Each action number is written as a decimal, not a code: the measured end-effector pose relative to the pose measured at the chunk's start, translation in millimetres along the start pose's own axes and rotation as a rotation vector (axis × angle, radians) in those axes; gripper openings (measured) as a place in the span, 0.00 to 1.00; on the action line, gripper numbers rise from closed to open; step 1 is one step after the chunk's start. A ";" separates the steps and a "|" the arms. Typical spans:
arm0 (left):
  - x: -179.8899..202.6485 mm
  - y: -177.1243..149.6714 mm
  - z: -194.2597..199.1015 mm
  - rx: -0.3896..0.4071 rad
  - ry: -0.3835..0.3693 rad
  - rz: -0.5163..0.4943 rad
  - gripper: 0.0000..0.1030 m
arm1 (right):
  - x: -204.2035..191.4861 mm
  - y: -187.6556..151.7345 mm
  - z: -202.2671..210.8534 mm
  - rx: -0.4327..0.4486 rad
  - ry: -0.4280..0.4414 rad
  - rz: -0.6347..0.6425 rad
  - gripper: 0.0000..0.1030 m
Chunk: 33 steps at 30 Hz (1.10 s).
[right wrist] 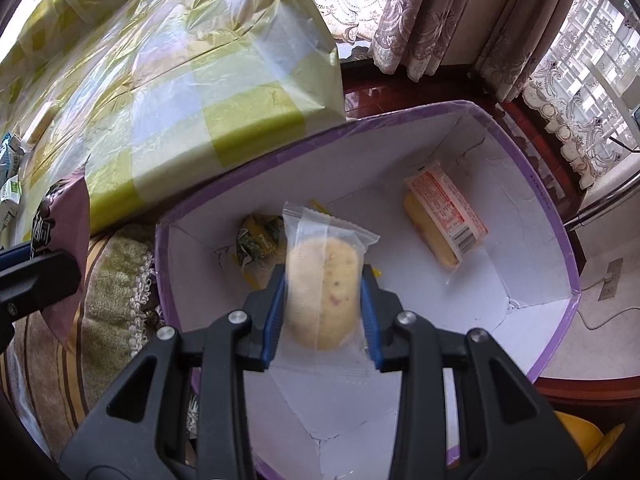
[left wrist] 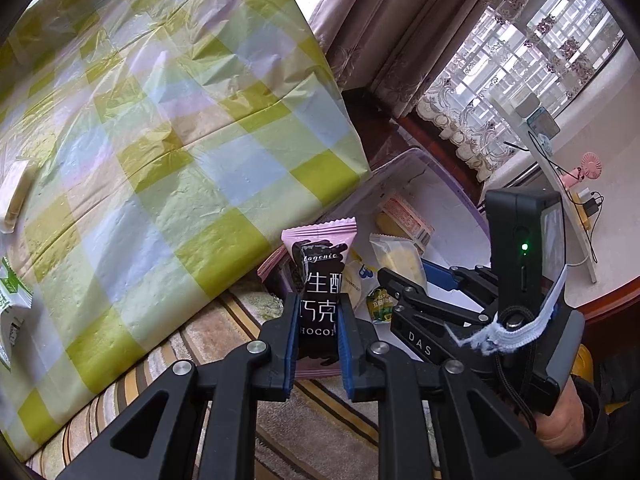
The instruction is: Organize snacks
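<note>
My left gripper (left wrist: 319,299) is shut on a pink and black chocolate bar packet (left wrist: 320,248), held upright beside the table's corner. My right gripper (right wrist: 323,280) is shut on a clear-wrapped round yellow pastry (right wrist: 320,300), hanging over the open white box with a purple rim (right wrist: 400,114). Inside the box lie a yellow cake with a red label (right wrist: 444,216) and a small green and yellow packet (right wrist: 258,236). The left wrist view shows the right gripper (left wrist: 416,276) over the same box (left wrist: 404,160). The left gripper's finger (right wrist: 36,276) and its pink packet (right wrist: 68,216) show at the left edge.
A table under a green and white checked plastic cloth (left wrist: 160,120) fills the left, with green and white packets (left wrist: 12,300) at its edge. The box sits on a striped cushion (left wrist: 224,340). Curtains (left wrist: 400,40) and a window lie beyond. A person's hand (left wrist: 560,420) grips the right handle.
</note>
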<state>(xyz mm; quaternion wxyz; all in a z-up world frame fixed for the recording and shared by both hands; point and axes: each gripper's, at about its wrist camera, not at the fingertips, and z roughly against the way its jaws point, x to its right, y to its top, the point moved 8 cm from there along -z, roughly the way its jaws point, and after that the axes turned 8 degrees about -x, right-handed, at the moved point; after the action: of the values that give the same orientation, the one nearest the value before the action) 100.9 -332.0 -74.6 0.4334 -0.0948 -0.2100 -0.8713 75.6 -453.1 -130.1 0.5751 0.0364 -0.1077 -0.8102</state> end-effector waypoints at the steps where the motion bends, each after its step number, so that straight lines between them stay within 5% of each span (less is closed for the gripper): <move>1: 1.8 0.8 -2.0 -0.005 0.000 -0.003 0.18 | 1.8 -0.6 -1.8 -0.004 0.000 -0.004 0.37; 15: 26.1 7.6 -25.9 -0.066 -0.011 -0.052 0.19 | 28.1 -6.5 -17.7 -0.040 -0.034 -0.058 0.38; 18: 25.5 7.1 -27.5 -0.076 -0.011 -0.046 0.23 | 32.4 -6.6 -20.2 -0.046 -0.034 -0.073 0.44; 22: 23.9 7.5 -27.5 -0.068 -0.018 -0.028 0.28 | 34.2 -4.3 -17.6 -0.030 -0.036 -0.082 0.69; 33: 9.1 5.6 -13.5 -0.029 -0.034 0.018 0.30 | 18.9 3.9 -7.3 -0.015 0.026 -0.094 0.75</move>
<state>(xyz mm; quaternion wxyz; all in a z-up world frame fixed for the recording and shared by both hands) 100.0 -347.6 -82.0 0.4363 -0.1177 -0.2040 -0.8684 74.2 -473.1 -135.1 0.5380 0.0475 -0.0924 -0.8365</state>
